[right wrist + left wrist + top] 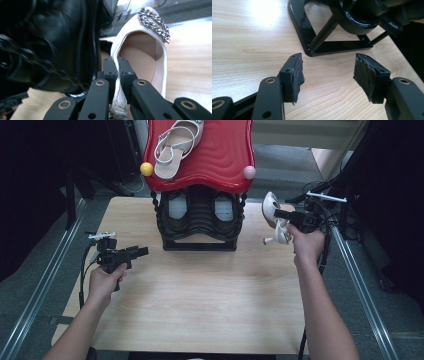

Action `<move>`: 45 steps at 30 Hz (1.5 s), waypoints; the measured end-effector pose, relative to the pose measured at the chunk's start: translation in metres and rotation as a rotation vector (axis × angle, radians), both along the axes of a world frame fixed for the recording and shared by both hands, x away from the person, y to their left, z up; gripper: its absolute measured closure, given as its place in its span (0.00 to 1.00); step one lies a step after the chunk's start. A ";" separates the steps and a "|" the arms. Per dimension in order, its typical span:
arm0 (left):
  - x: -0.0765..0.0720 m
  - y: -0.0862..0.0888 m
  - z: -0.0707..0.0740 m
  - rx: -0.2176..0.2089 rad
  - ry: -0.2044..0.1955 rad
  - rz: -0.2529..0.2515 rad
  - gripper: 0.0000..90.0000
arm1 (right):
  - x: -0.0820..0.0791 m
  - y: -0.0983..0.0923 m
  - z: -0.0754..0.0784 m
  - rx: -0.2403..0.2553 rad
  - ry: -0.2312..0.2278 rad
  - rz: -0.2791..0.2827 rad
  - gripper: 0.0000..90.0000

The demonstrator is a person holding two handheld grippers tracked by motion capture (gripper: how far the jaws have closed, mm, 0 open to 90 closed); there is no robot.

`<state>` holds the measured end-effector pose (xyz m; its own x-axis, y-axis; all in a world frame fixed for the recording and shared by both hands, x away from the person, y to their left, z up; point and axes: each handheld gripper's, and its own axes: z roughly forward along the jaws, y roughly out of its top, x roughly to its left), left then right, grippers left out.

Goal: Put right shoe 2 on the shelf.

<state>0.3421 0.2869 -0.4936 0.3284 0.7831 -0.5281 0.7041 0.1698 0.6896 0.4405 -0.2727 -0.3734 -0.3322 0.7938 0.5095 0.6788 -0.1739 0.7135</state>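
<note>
**White shoe pinched in the right gripper beside the rack**

A pale wooden table [200, 295] takes up most of the high view, with grey floor and metal rails to either side. At its far edge stands a black shoe rack [200, 222] with a wavy red top shelf [220, 155]. A white strappy sandal [175, 145] lies on the left part of that shelf, and a yellow ball [146, 169] and a pink ball [249, 171] sit at its front corners. Two dark shoes [177, 210] rest on the lower tier inside the rack.

The right gripper [282, 215] is held above the table's far right corner, just beside the rack. Its jaws are pressed tight on the side wall of a white shoe [274, 217]; in the right gripper view the thin rim of that shoe [140, 57] runs up between the pads, and a jewelled buckle [153, 23] sits on its toe. The shoe hangs in the air, clear of the table.

The left gripper [142, 251] is near the table's left edge, pointing toward the rack. In the left gripper view its pads [298, 75] stand wide apart with nothing between them, above bare wood in front of the rack's base [312, 42].
</note>
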 end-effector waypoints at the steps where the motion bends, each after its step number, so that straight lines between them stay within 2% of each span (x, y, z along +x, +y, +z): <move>1: 0.000 0.000 0.000 -0.006 0.001 -0.002 0.45 | 0.001 0.001 0.005 0.000 -0.007 -0.001 0.98; 5: 0.000 0.001 0.000 -0.004 -0.001 0.001 0.45 | 0.003 0.007 0.028 -0.025 -0.026 0.004 0.98; 8: 0.000 0.000 0.000 0.003 -0.004 0.002 0.45 | 0.005 0.009 0.045 -0.025 -0.041 0.005 0.98; 10: -0.001 -0.001 0.001 0.022 -0.005 0.001 0.45 | 0.006 0.012 0.057 -0.030 -0.046 0.009 0.98; 11: 0.000 -0.002 0.001 0.031 -0.010 -0.001 0.45 | 0.006 0.013 0.061 -0.026 -0.050 0.009 0.98; 13: 0.000 -0.003 0.001 0.019 -0.005 0.000 0.45 | 0.007 0.015 0.072 0.000 -0.060 0.005 0.98; 16: 0.000 -0.005 0.001 0.026 -0.007 -0.007 0.45 | 0.010 0.018 0.087 0.033 -0.071 0.012 0.98; 22: 0.000 -0.004 0.001 0.027 -0.007 -0.009 0.45 | 0.013 0.028 0.117 0.026 -0.096 0.015 0.98; 27: -0.001 -0.004 0.002 0.020 -0.008 -0.010 0.45 | 0.012 0.033 0.145 0.053 -0.130 0.007 0.98; 32: 0.000 -0.005 0.002 0.024 -0.003 -0.013 0.45 | 0.011 0.041 0.177 0.037 -0.165 0.005 0.98; 35: 0.000 -0.005 0.002 0.030 -0.005 -0.015 0.45 | 0.011 0.050 0.197 0.029 -0.202 0.014 0.98; 38: 0.000 -0.005 0.002 0.024 -0.009 -0.013 0.45 | 0.013 0.062 0.211 0.030 -0.218 0.026 0.98; 45: 0.000 -0.005 0.002 0.027 -0.007 -0.018 0.45 | 0.016 0.091 0.231 0.016 -0.247 0.055 0.98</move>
<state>0.3423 0.2822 -0.4920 0.3462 0.7912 -0.5042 0.7016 0.1385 0.6990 0.4566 -0.1818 -0.1420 -0.4908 0.7636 0.4195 0.4925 -0.1540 0.8566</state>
